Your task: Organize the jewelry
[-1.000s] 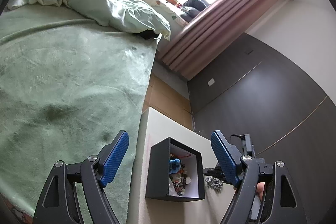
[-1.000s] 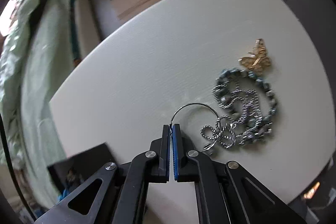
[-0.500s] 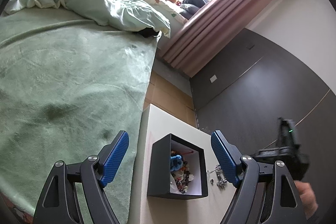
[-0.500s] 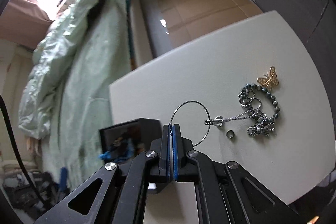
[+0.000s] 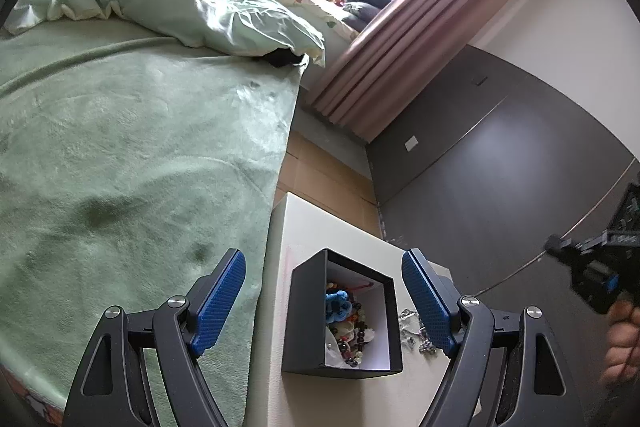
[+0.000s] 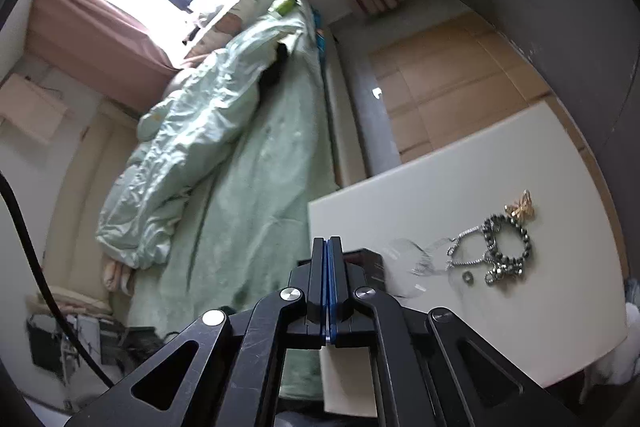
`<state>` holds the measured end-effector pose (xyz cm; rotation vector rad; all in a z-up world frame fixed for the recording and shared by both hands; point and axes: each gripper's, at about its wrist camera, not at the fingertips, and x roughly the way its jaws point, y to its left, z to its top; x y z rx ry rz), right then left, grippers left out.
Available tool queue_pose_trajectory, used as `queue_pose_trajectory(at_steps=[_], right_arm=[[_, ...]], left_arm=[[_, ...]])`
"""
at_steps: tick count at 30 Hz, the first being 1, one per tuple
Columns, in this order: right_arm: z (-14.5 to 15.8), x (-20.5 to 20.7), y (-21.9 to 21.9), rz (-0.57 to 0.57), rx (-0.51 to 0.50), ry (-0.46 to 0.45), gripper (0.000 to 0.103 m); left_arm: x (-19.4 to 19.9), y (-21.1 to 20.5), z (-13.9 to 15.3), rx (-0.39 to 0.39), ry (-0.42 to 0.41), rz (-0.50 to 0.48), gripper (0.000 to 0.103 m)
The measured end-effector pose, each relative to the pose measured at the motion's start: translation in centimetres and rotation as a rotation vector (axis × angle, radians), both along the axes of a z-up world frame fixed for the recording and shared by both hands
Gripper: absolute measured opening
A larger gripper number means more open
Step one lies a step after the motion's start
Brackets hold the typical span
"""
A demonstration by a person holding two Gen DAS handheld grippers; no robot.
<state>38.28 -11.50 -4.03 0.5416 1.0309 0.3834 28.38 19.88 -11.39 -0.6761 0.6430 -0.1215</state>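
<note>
In the left wrist view we record, from the left, a bed under a green fleece blanket (image 5: 140, 167), then the left hand-held gripper (image 5: 322, 259) with its blue pads standing well apart and nothing between them. Beyond the gap, a black square box with a white lining (image 5: 306, 315) sits open on the white worktop (image 5: 320, 223), holding mixed beads and a blue piece. Small silver pieces (image 5: 412, 323) lie loose on the worktop just right of the box. At the far right edge the right hand-held gripper (image 5: 600, 267) is raised above the worktop, in a hand (image 5: 624, 347). In the right wrist view, its pads are pressed together (image 6: 328, 247). A thin wire hoop (image 6: 408, 267), blurred, shows just right of the tips; we cannot tell whether it is pinched. Further right on the worktop lie a silver chain (image 6: 464, 247), a small ring (image 6: 467, 277), a dark beaded bracelet (image 6: 508, 247) and a gold butterfly piece (image 6: 520, 207).
</note>
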Motion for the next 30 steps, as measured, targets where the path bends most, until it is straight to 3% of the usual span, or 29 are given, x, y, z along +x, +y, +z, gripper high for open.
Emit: queue_pose_trajectory(at_steps=[6,10,14,22,26,30], right_arm=[[0.5,-0.4,1.3,0.039,-0.024,-0.006,0.002],[-3.3,0.6,2.5,0.092,-0.099,0.067,0.003],[-7.7,1.0,3.0,0.121,-0.177,0.122,0.023],[-13.9,1.0,3.8,0.282,-0.262,0.185,0.024],[-15.1,0.8,4.2,0.345,-0.295,0.171,0.024],[-16.0,0.5,5.3,0.459,-0.389,0.115,0.024]], left_arm=[[-0.1,-0.1,-0.1,0.008,0.004,0.004,0.081],[-0.2,-0.2,0.0,0.021,0.003,0.003,0.081],[-0.2,-0.1,-0.1,0.022,0.006,0.001,0.081],[0.1,-0.9,0.0,0.04,0.007,-0.017,0.081],[0.2,-1.1,-0.1,0.05,0.012,-0.019,0.081],[0.3,-1.4,0.0,0.063,0.016,-0.017,0.081]])
